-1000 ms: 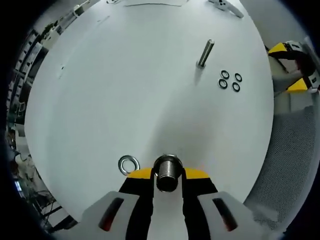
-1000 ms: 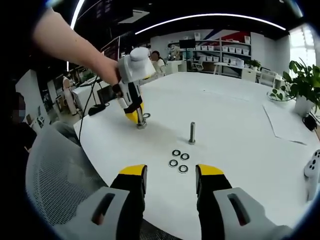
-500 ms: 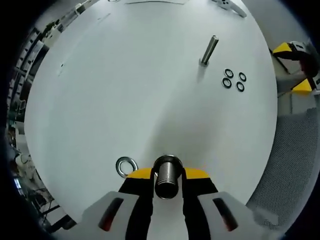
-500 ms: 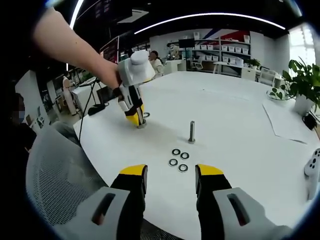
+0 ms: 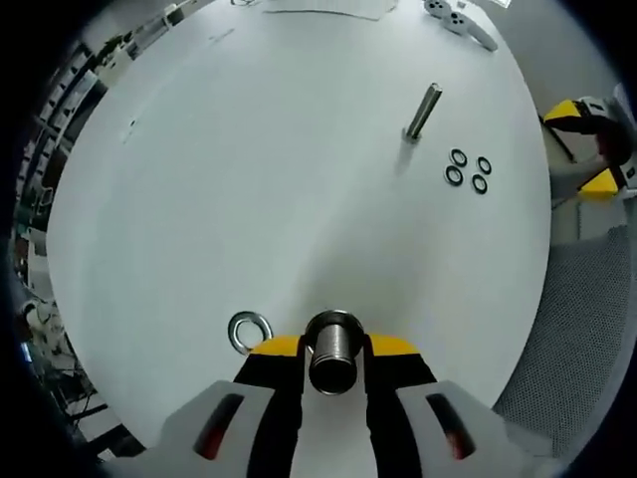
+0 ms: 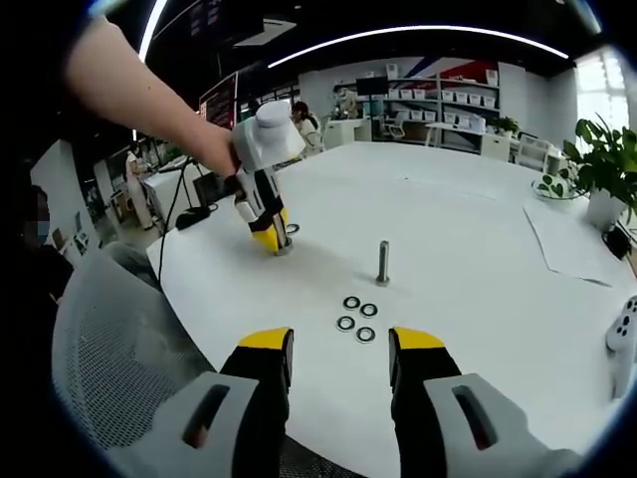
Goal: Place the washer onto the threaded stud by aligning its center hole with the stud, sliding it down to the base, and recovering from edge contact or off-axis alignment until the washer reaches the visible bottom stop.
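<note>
Left gripper: jaws closed around a short threaded stud at bottom centre of the left gripper view, a silver washer flat on the white table just left. Right gripper: jaws apart, holding nothing, its view showing three black washers below a second upright stud at centre frame.

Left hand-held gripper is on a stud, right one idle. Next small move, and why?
Probably bring the right hand-held gripper down over the black washers and pick one. Its jaws stand open and empty just short of them. The left hand-held gripper is clamped on the threaded stud, with a metal washer lying loose on the table beside it. A second stud stands bare beyond the washers.
</note>
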A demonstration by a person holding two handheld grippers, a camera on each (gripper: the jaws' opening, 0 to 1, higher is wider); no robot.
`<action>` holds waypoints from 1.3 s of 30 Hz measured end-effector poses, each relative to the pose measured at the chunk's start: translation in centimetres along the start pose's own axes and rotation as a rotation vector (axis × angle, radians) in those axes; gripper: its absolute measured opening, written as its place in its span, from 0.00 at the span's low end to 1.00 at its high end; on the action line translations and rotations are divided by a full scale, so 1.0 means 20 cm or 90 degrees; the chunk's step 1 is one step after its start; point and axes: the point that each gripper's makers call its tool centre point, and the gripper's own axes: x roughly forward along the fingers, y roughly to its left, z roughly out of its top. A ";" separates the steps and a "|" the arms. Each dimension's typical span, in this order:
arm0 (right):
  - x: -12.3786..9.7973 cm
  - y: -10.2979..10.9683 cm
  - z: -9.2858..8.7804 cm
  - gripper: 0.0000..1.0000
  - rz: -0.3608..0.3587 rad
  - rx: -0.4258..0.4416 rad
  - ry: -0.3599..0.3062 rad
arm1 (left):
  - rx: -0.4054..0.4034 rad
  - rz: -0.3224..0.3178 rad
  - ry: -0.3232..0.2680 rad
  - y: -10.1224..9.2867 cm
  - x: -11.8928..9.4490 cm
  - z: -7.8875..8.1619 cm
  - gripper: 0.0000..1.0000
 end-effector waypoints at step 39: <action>0.00 -0.02 -0.01 0.41 -0.010 0.005 0.006 | -0.014 -0.002 -0.018 0.04 -0.03 -0.04 0.33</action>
